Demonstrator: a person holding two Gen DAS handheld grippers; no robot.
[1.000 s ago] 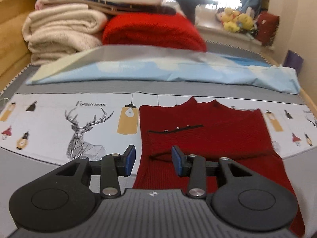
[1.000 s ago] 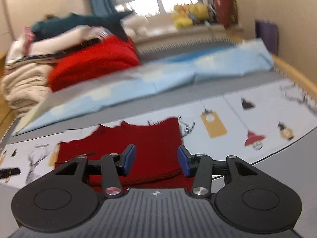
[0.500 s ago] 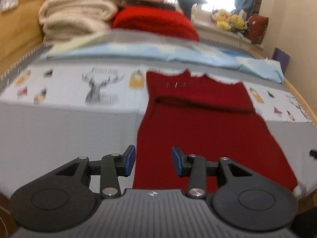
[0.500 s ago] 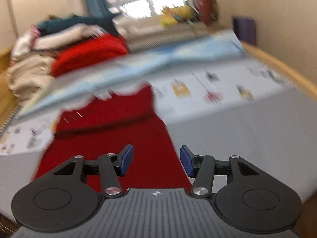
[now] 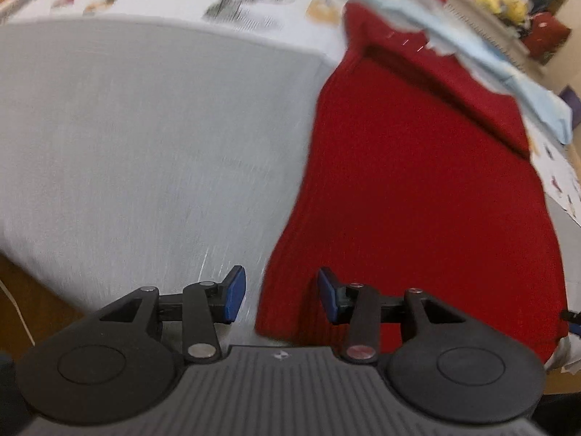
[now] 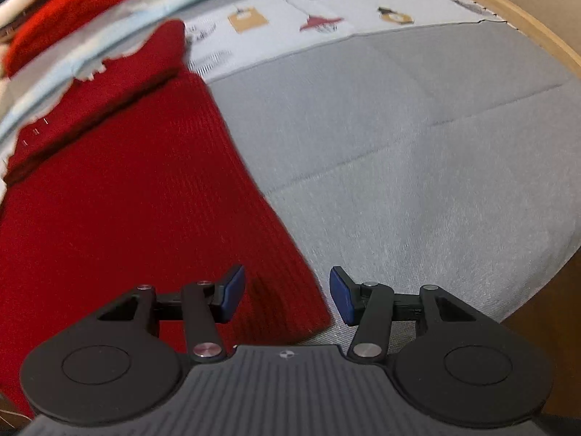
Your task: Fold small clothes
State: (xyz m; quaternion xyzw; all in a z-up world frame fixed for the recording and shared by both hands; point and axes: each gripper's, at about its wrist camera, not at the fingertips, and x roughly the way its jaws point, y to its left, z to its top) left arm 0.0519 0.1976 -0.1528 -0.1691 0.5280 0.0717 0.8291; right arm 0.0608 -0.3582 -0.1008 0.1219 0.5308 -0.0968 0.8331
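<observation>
Red knit sweater (image 5: 417, 189) judged soft, limp; grip near hem corners, where left gripper (image 5: 277, 299) and right gripper (image 6: 287, 296) hover spread, empty.

Each camera sits just behind its own hand-held gripper, low and close over the near edge of the grey bed cover (image 5: 145, 138), tilted down and looking toward the far side of the bed. The left view faces the near-left corner of the dark red ribbed knit garment (image 5: 417, 189); the right view faces its near-right corner. Both share the garment and the printed white sheet (image 6: 290, 25) beyond.
</observation>
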